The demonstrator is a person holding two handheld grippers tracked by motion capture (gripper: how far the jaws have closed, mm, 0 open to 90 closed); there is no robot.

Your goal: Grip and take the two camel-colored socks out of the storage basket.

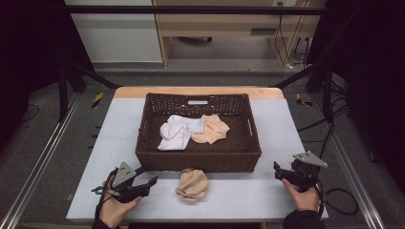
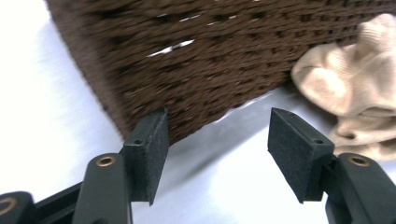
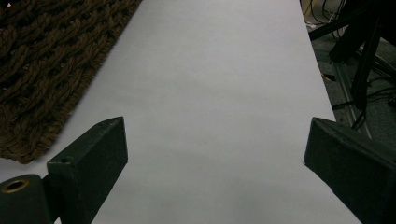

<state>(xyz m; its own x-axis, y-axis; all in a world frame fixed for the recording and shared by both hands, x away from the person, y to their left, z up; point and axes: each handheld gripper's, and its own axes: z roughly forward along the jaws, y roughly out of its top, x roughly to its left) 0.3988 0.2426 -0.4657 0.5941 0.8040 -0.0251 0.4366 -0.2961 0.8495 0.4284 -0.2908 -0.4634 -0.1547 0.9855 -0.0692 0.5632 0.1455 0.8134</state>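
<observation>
Socks are going into the basket (image 1: pixel 198 160), and by the look of it the job is about two-thirds along. Inside the basket lie a white sock (image 1: pixel 179 131) at roughly 9 o'clock of its floor and a tan sock (image 1: pixel 212 128) touching it toward 3 o'clock. One more tan sock (image 1: pixel 192 184), bunched up, sits on the table (image 1: pixel 248 195) just at 6 o'clock of the basket's near wall, so that one is left to put in. The left gripper (image 1: pixel 148 183) hangs just above the table at 9 o'clock of this loose sock, near it but apart from it; in the left gripper view its jaws stand wide apart with nothing between them, the basket wall ahead and the sock (image 2: pixel 359 88) off toward 2 o'clock. The right gripper (image 1: pixel 278 171) waits at 3 o'clock of the sock, well apart from it, near the basket's near right corner; its jaws are spread as well, with bare table between them. Remaining, I judge: grasp the loose sock, lift it over the near wall, and drop it beside the others.
</observation>
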